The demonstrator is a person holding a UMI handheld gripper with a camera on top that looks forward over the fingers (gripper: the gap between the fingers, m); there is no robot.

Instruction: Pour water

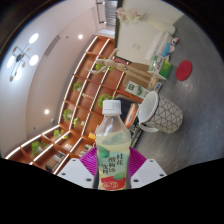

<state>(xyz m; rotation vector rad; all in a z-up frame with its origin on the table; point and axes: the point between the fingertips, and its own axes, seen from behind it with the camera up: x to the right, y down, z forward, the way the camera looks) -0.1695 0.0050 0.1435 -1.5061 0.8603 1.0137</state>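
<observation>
A clear plastic bottle (112,140) with a white cap and a white and green label stands upright between my fingers, held up in the air. My gripper (112,165) is shut on the bottle, and the magenta pads (88,160) press on its lower body from both sides. Beyond the bottle and to the right, a white cup with a dark crosshatch pattern (160,114) stands on a table. The bottle's base is hidden below the fingers.
A white table (150,45) carries a red round thing (184,69) and small items. Wooden shelves (75,105) with green plants run along the left. The whole room appears tilted.
</observation>
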